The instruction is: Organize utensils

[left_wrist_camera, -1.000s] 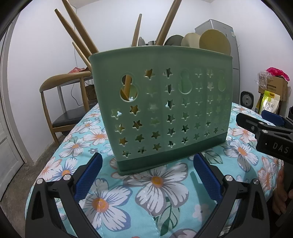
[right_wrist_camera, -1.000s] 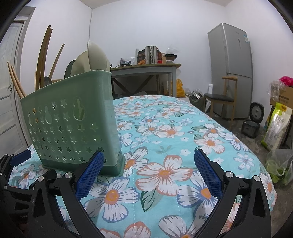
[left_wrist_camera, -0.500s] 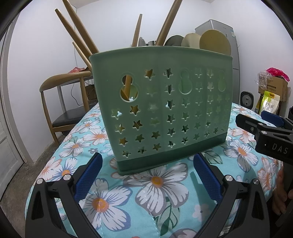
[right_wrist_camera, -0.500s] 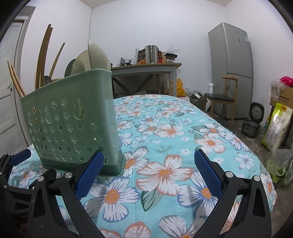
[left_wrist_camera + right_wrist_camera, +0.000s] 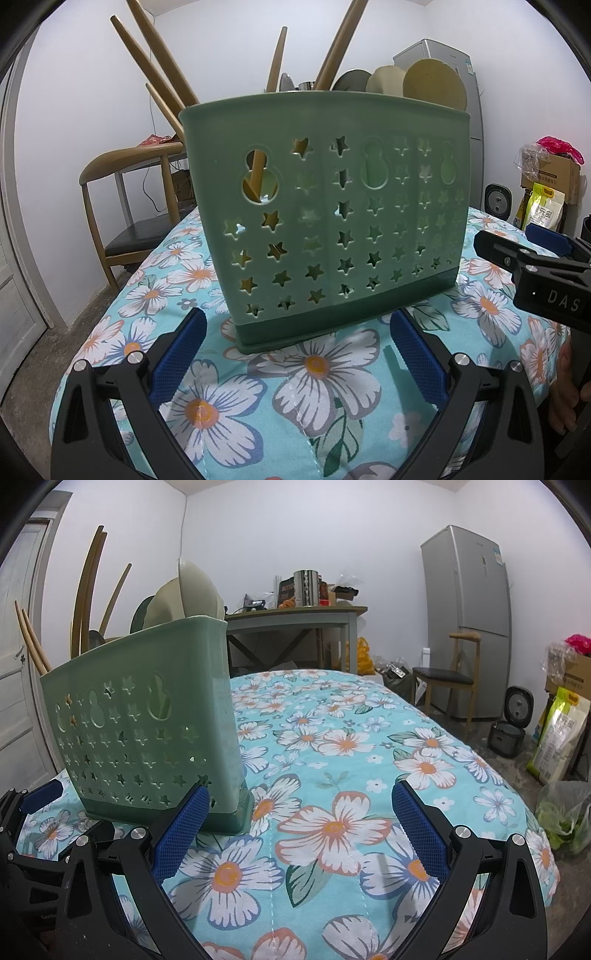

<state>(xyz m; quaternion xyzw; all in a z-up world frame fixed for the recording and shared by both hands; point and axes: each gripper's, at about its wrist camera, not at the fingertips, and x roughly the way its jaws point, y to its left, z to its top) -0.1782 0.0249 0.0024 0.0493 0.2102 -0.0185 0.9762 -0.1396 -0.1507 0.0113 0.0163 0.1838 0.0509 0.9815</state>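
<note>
Looking at this from both wrists, the whole thing comes down to where the green basket (image 5: 325,225) sits relative to my two claws. It stands upright on the flowery tablecloth (image 5: 369,746), long side facing my left claw (image 5: 295,354), pretty much dead ahead and near, with its base just past the fingertips. My left claw is spread wide and holding nothing. The blue pads (image 5: 177,354) sit to either side of the basket's base in that view, though the basket looks wider than the gap, so I doubt I'd grab it broadside.

My right claw (image 5: 299,830) is also spread and empty. From there the basket is off to the left, with its narrow end nearest, and most of what's straight ahead is bare cloth. So the left one is the better lined up of the two, I'd say.

The utensils are already standing in it: wooden handles (image 5: 155,70) lean out toward the left end, and rounded spoon or ladle heads (image 5: 432,81) poke up at the right end. Their long axes run roughly upright, tilted a bit. I can't tell which compartment each one sits in from here.

My guess is anything I do next means reaching up and over the rim, not straight in, since the wall blocks the direct line. No loose utensils on the table that I can see.
</note>
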